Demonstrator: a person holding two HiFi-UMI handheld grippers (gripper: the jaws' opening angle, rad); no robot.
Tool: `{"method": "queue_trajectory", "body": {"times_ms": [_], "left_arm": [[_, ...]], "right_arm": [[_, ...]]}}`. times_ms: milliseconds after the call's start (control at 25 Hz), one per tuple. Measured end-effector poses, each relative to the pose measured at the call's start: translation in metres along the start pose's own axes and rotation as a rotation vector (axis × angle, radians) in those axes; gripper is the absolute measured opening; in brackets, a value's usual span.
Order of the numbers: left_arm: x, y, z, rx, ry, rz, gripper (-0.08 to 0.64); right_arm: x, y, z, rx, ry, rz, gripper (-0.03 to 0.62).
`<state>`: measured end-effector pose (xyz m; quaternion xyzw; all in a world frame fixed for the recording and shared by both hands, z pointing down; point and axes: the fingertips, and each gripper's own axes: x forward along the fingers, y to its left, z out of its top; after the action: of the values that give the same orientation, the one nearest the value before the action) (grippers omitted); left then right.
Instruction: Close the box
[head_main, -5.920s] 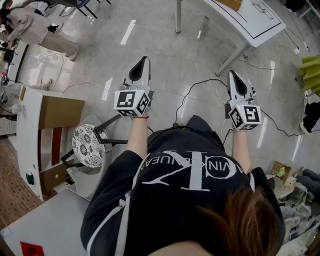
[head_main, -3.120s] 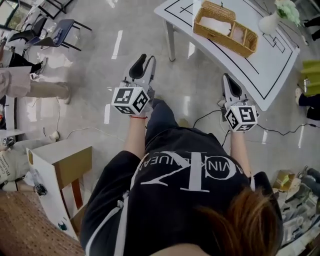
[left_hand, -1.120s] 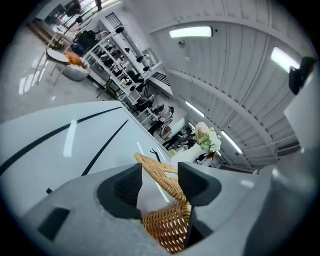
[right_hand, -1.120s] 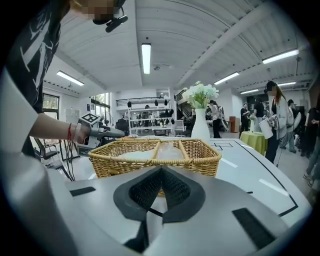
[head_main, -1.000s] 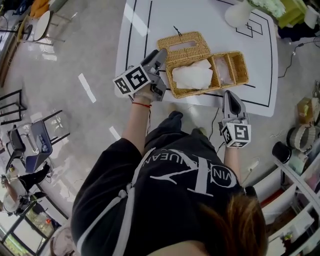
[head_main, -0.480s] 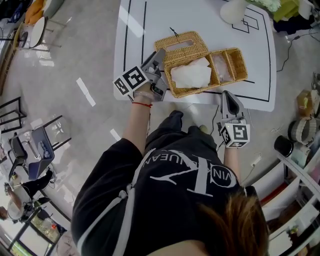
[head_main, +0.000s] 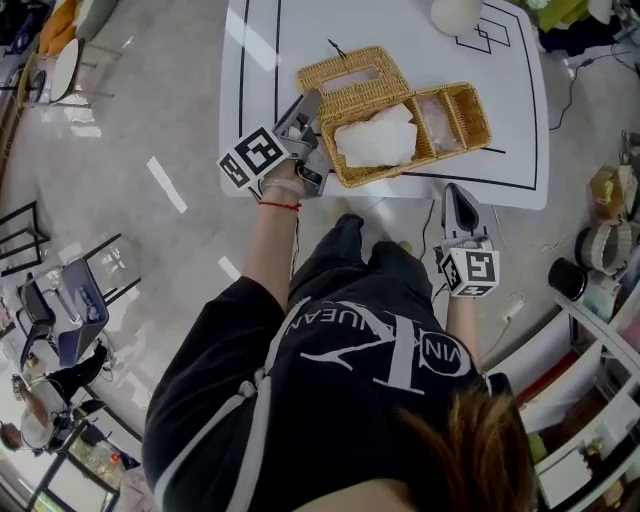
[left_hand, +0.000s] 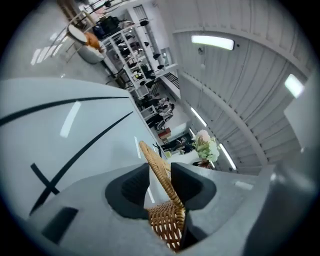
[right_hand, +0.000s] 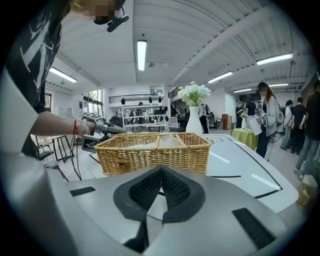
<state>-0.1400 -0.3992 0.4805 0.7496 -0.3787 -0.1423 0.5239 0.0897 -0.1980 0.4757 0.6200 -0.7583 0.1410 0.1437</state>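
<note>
Worktop (head_main: 330, 20): wicker box (head_main: 440, 130) open, lid (head_main: 350, 75) flipped left. Left claw (left_hand: 160, 172) closing round lid edge, not clamped; right claw (right_hand: 160, 172) clenched, empty. Lid looks light, stiff: grip rim.

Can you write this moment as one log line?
left gripper: jaws just closing round wicker lid edge, not clamped | right gripper: shut, empty | wicker box: open

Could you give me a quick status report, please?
Left gripper closing around wicker lid edge, not yet clamped. Right gripper shut, empty, short of box. Lid open, swung back beyond box. Nothing in the way.
</note>
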Motion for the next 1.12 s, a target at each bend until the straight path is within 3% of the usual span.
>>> {"method": "queue_trajectory", "body": {"times_ms": [160, 320, 800, 1120], "left_arm": [[-0.008, -0.022, 0.011, 0.241, -0.015, -0.025, 0.095], [-0.019, -0.044, 0.012, 0.417, -0.03, -0.058, 0.077], [-0.057, -0.082, -0.018, 0.865, -0.023, -0.045, 0.072], [-0.072, -0.092, -0.042, 1.086, 0.031, -0.013, 0.071]], "right_arm": [[-0.005, 0.002, -0.004, 0.004, -0.002, 0.01, -0.003], [-0.008, 0.004, -0.006, -0.009, 0.0, 0.044, -0.003], [-0.019, 0.007, 0.014, -0.048, -0.061, 0.14, -0.003], [-0.036, 0.002, 0.004, -0.03, -0.054, 0.162, -0.003]]}}
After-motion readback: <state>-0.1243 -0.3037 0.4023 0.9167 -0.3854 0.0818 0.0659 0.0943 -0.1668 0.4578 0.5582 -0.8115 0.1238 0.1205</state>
